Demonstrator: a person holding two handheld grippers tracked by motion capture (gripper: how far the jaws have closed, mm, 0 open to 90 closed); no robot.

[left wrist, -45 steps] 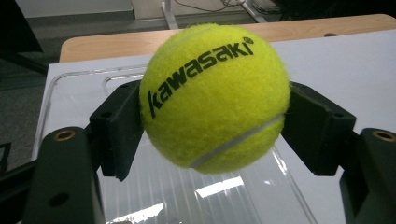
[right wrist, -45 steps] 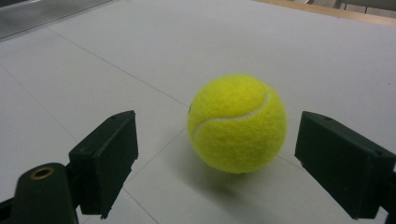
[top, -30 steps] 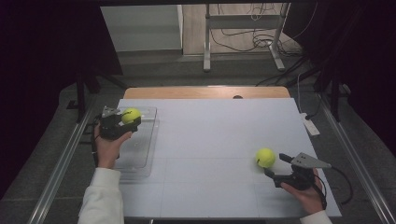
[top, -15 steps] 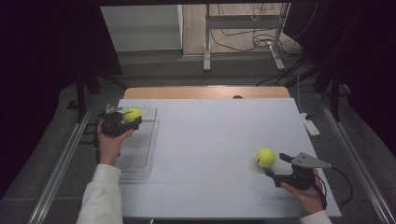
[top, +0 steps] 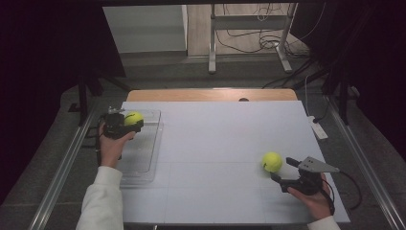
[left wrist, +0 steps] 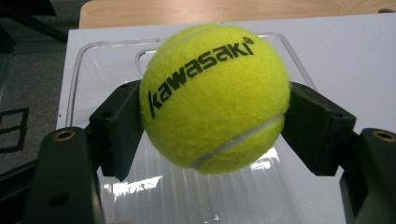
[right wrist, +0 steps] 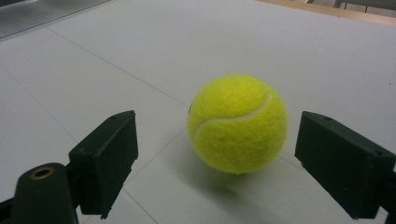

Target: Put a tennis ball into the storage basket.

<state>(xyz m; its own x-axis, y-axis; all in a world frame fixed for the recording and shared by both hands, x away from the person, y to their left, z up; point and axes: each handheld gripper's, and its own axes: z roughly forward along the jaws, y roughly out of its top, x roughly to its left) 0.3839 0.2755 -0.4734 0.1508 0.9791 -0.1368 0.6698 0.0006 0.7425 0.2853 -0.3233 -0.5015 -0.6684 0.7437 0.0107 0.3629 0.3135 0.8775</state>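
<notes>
We've got 2 fuzzy yellow-green tennis balls here. The held ball [left wrist: 215, 98] has black "kawasaki" lettering and a white seam, and the left gripper [top: 125, 125] is clamped on it from both sides, up over the clear plastic tray [top: 148, 158] at the left edge of the white table [top: 215, 143]. The tray's near end is cut off in the left gripper view, and its rim is hard to pick out against the table from above. The other ball [right wrist: 237, 123] sits on the table just ahead of the right gripper [top: 282, 168], whose jaws stand wide apart on either side, not touching it.
</notes>
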